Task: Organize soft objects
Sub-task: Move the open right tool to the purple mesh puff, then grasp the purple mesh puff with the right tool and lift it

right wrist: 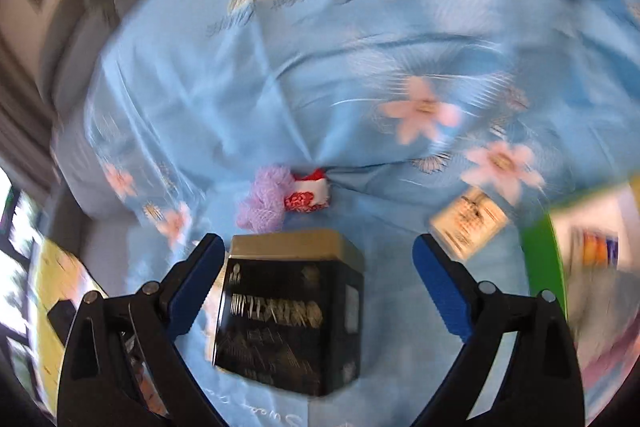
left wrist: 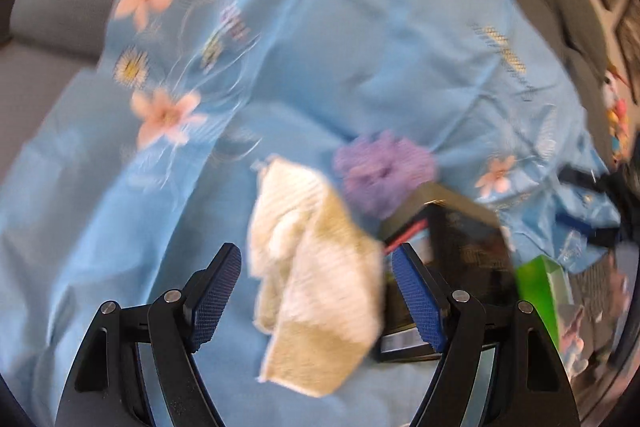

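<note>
Left gripper (left wrist: 316, 291): jaws spread, released, nothing pressed between the blue pads. A crumpled cream-and-olive knitted cloth (left wrist: 312, 279) hangs or lies in the gap, clear of both pads as far as the blur allows. Just beyond it, a fluffy lilac mesh puff (left wrist: 382, 171) on the light-blue flowered bedsheet (left wrist: 340, 59); a black rectangular tin with a gold lid (left wrist: 464, 251) sits beside the right-hand pad.

Right gripper (right wrist: 320, 287): jaws wide apart, released. The same black tin (right wrist: 292, 315) stands between them, near the left-hand pad, untouched on the other side. Past it, the lilac puff (right wrist: 262, 203) touches a small red-and-white soft toy (right wrist: 308, 193).

Risks, judged:
- right jaws closing here would take the hard tin, not a soft item
- left pads may pinch only a fold of cloth, so it slips loose
- pads may snag the sheet and drag the puff and toy
- heavy blur makes pad contact uncertain
</note>
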Tool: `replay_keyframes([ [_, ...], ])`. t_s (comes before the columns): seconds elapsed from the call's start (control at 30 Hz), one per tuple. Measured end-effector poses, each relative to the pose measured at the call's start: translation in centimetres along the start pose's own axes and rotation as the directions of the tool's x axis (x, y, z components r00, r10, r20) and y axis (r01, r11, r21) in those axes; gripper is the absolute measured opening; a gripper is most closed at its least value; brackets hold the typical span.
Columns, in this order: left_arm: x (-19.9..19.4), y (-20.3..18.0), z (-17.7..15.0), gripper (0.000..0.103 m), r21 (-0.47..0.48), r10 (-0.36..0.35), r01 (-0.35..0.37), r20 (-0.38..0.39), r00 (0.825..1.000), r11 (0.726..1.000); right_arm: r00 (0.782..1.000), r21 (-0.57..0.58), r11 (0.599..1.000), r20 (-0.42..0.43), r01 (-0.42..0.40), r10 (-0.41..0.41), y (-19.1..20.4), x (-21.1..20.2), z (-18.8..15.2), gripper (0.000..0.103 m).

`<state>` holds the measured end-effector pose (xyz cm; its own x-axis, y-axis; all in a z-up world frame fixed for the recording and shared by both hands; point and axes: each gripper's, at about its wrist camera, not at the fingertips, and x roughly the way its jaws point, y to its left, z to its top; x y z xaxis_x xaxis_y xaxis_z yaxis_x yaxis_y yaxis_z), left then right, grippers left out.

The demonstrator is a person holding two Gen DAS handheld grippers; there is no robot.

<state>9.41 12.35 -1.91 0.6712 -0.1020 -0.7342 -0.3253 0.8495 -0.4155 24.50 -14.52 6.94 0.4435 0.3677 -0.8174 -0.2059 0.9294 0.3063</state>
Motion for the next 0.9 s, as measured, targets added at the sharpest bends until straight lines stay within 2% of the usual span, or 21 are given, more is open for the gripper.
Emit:
replay_keyframes([
  [0.07,0.3,1.1,0.1,0.078,-0.052,-0.01,0.009,-0.015,1.0,0.999,0.995,-0.096,0.994,-0.088,0.044,-0.053,2.9,3.4,2.3,0.095],
  [0.13,0.0,1.6,0.2,0.078,-0.086,-0.027,0.027,-0.007,1.0,0.996,0.979,-0.16,0.985,-0.181,0.065,-0.094,5.0,7.8,4.1,0.095],
  [0.2,-0.2,1.9,0.2,0.078,-0.091,-0.036,0.035,-0.002,0.999,0.995,0.962,-0.168,0.983,-0.247,0.077,-0.118,5.8,10.9,4.7,0.095],
  [0.3,-0.5,2.4,0.3,0.078,-0.107,-0.042,0.041,-0.007,0.999,0.993,0.916,-0.179,0.975,-0.354,0.132,-0.189,6.2,16.7,5.1,0.094],
  [0.47,-1.0,3.4,0.7,0.078,-0.146,-0.068,0.067,-0.003,0.998,0.987,0.856,-0.25,0.946,-0.424,0.205,-0.297,7.1,21.7,4.7,0.092],
  [0.53,-1.2,3.5,0.8,0.078,-0.151,-0.072,0.071,-0.002,0.997,0.986,0.843,-0.242,0.945,-0.441,0.218,-0.307,6.8,22.8,4.6,0.09],
  [0.63,-1.2,3.6,0.8,0.078,-0.158,-0.085,0.083,-0.009,0.996,0.984,0.836,-0.194,0.962,-0.483,0.19,-0.262,5.9,23.8,4.5,0.085],
  [0.67,-1.2,3.6,0.8,0.078,-0.161,-0.088,0.085,-0.01,0.996,0.983,0.832,-0.194,0.959,-0.482,0.206,-0.276,5.6,24.0,4.5,0.077],
  [0.73,-1.1,3.6,0.8,0.078,-0.163,-0.089,0.086,-0.012,0.996,0.983,0.833,-0.217,0.952,-0.47,0.214,-0.294,5.5,24.0,4.5,0.069],
  [0.8,-1.1,3.7,0.8,0.078,-0.166,-0.089,0.085,-0.012,0.996,0.982,0.848,-0.221,0.953,-0.446,0.206,-0.286,5.4,23.4,4.6,0.061],
  [0.87,-1.2,3.7,0.8,0.078,-0.165,-0.087,0.084,-0.011,0.996,0.983,0.869,-0.198,0.962,-0.421,0.19,-0.259,5.2,22.4,4.9,0.045],
  [0.9,-1.2,3.7,0.8,0.078,-0.164,-0.085,0.083,-0.009,0.996,0.983,0.879,-0.191,0.964,-0.407,0.184,-0.248,5.2,21.8,5.0,0.04],
])
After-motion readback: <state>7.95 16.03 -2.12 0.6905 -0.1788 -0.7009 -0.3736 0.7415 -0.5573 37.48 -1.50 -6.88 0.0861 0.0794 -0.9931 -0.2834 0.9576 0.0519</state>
